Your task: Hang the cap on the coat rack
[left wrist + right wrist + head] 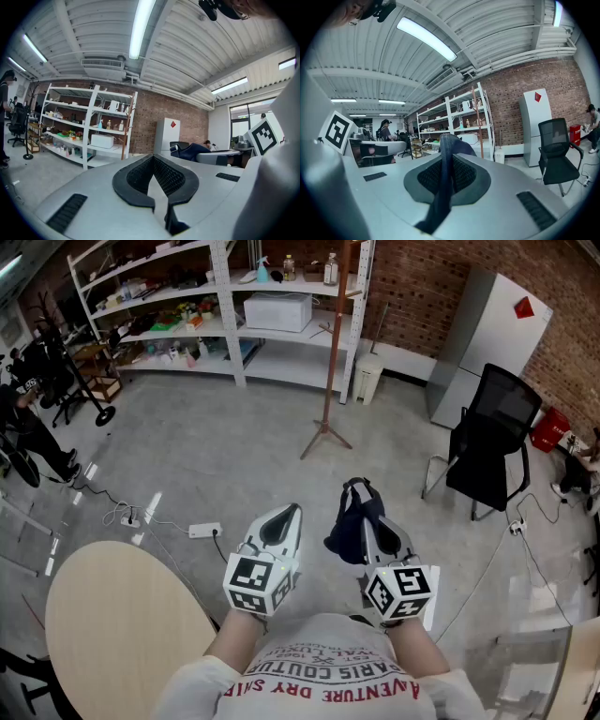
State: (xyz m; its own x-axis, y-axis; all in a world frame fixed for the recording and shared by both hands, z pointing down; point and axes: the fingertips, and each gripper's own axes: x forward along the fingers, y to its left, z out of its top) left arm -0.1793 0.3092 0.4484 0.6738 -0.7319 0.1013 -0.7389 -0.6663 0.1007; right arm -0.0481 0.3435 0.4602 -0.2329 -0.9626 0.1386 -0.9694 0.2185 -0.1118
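A dark navy cap [349,521] hangs from my right gripper [367,521], which is shut on it just ahead of my body. In the right gripper view a strip of the cap [442,197] runs between the closed pads of the right gripper [446,176]. My left gripper [284,515] is beside it, to the left, shut with nothing in it; its pads [140,176] meet on empty air. The coat rack [330,352], a brown pole on a tripod foot, stands across the floor by the shelving, well beyond both grippers. The coat rack [480,122] also shows in the right gripper view.
White shelving [225,296] with boxes and bottles lines the back wall, with a white bin [368,379] beside it. A black office chair [492,437] and a white cabinet [487,334] stand at right. A round wooden table [122,634] is at lower left; a power strip [203,531] and cable lie on the floor.
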